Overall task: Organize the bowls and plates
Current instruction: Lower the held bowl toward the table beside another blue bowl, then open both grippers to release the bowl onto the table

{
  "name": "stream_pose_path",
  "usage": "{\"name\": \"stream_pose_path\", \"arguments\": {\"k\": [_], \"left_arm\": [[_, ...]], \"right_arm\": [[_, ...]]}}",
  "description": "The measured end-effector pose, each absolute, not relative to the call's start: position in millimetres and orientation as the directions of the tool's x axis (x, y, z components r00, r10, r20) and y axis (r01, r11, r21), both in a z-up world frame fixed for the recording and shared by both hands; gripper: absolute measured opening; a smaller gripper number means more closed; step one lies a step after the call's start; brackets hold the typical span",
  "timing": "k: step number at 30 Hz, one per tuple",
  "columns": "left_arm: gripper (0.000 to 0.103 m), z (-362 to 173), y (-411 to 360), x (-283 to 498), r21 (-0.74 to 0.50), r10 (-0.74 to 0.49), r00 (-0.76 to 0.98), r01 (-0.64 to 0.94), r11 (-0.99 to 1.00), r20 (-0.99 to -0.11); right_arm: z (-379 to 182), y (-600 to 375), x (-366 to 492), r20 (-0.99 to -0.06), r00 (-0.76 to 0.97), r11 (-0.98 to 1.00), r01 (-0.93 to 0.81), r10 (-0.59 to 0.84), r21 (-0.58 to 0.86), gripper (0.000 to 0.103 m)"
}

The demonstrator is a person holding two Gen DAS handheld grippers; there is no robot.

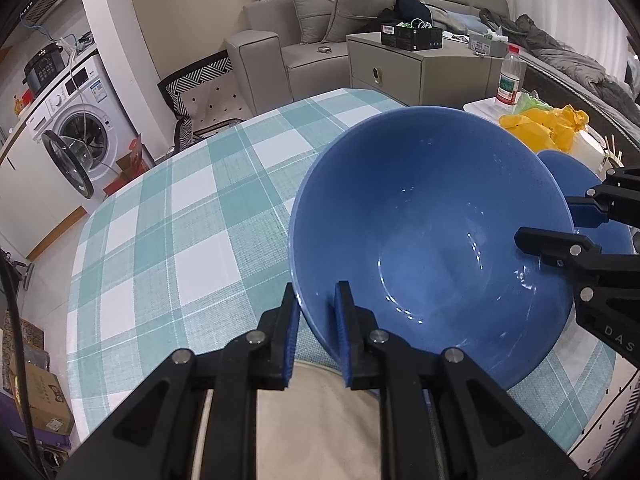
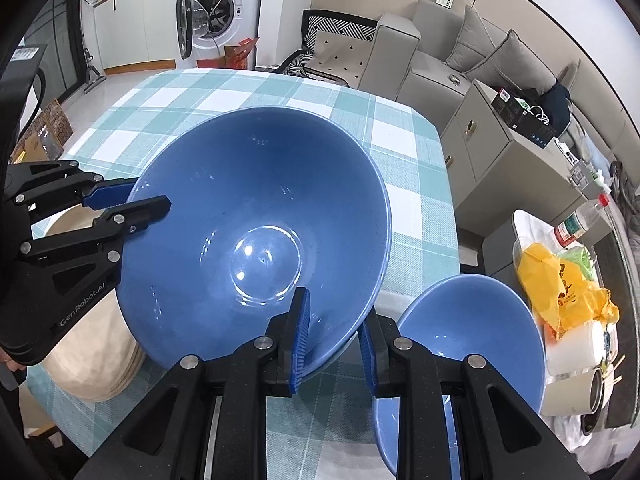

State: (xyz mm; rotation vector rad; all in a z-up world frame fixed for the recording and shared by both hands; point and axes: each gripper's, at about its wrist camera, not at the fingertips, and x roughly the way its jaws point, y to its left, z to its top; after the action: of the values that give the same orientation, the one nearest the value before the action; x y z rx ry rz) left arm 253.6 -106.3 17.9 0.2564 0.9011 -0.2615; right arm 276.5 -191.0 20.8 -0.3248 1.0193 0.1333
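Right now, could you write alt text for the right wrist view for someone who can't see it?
A large blue bowl is pinched on opposite rims by two black claws, the right claw at the near edge and the left claw at the far left, above a teal checked tablecloth. A smaller blue bowl sits to the right, and beige plates lie lower left.

**Two wrist views, one shared bowl**

Each fisheye camera sits just behind its gripper, angled steeply down and close over the checked table (image 1: 168,240). Both views share the large blue bowl (image 1: 432,232), seen from opposite rims, and the sofa (image 2: 452,48) beyond.
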Motion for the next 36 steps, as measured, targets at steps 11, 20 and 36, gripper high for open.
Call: {"name": "stream_pose_path", "arguments": {"k": [11, 20, 36], "left_arm": [[0.018, 16.1, -107.7, 255.4, 0.116, -0.113, 0.586, 0.339, 0.934, -0.802], [0.02, 12.5, -108.9, 258.3, 0.122, -0.112, 0.578, 0.35, 0.929, -0.808], [0.026, 17.3, -108.8, 254.8, 0.158, -0.087, 0.588, 0.352, 0.922, -0.804]], "right_arm": [[22.7, -190.1, 276.4, -0.851, 0.524, 0.943, -0.259, -0.042, -0.206, 0.023], [21.5, -191.8, 278.8, -0.85, 0.524, 0.939, -0.269, -0.044, -0.214, 0.026], [26.7, -196.6, 275.7, -0.847, 0.531, 0.933, -0.287, -0.031, -0.215, 0.038]]}}
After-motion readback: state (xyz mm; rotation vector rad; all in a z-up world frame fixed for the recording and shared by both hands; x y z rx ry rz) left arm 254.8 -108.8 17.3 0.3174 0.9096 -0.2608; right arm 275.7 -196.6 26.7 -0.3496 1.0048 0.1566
